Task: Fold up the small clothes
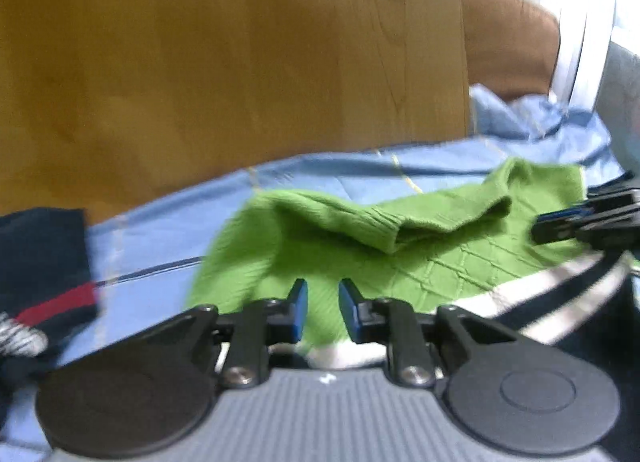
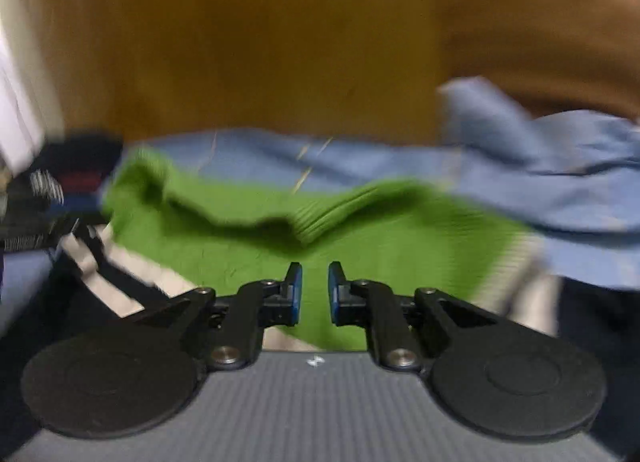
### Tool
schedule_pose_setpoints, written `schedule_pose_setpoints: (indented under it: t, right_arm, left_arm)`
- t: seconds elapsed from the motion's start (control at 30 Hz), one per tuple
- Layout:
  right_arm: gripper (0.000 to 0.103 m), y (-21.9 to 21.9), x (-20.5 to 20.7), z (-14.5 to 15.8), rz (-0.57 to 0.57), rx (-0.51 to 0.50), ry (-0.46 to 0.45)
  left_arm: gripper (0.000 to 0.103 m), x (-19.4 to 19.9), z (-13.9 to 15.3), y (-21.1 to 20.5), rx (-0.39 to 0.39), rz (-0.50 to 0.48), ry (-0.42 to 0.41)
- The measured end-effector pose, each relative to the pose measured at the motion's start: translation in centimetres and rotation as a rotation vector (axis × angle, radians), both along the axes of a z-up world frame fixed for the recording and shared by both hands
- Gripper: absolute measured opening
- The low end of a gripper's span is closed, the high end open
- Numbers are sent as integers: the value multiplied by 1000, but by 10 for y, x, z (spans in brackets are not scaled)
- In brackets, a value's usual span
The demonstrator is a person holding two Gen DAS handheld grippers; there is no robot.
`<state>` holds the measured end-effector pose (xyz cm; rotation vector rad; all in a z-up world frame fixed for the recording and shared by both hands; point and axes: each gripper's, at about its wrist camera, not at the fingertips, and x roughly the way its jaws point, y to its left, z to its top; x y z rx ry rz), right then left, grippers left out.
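A: Two grippers in view. L gripper point(image 1: 323, 304): jaws narrow, small gap, nothing pinched between the pads. R gripper point(image 2: 315, 289): same, narrow gap, nothing held.

B: Garment location?

A: Green knit sweater point(image 1: 400, 258), navy/white striped hem, lies on blue sheet point(image 1: 160, 230), just ahead of both tools, top portion folded over w/ ribbed edge showing. Wooden headboard point(image 1: 240, 62) behind.

B: Other items?

A: Dark garment w/ red stripe point(image 1: 44, 274) beside sweater on L side. R-wrist view blurred.
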<state>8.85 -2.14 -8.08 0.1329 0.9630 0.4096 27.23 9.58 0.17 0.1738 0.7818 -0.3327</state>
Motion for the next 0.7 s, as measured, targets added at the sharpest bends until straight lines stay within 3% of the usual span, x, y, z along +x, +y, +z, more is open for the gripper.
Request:
schedule_pose_setpoints:
  t: [0.07,0.13,0.2,0.27,0.33,0.37,0.4,0.5,0.57,0.7]
  right_arm:
    - [16,14,24,-7,1,-5,-40]
    - [17,22,56,-3,-71,-22,-134]
    - [25,19,73,5,-204,11,-151]
    - [25,13,73,16,-247,112,-118]
    - [26,13,56,26,-202,132,-114]
    - [26,10,40,34,-167,122,-119]
    - [27,14,28,38,-142,116,-120]
    - [29,31,-20,55,-45,131,-125]
    - [30,7,-39,49,76,139,-125]
    - [31,18,-82,52,259,178,-144]
  left_arm:
    - [18,26,-9,-12,22,28,-2]
    - [20,54,-9,-12,40,126,-44]
    - [20,76,-4,2,-31,213,-6]
    - [20,75,6,25,-126,264,13]
    - [30,52,19,46,-157,263,-16]
    - [52,36,25,56,-152,266,-43]
    - [61,16,30,70,-156,253,-67]
    - [60,-42,34,111,-175,227,-67]
    - [62,-84,28,140,-198,225,-26]
    - [70,-171,12,187,-251,241,58]
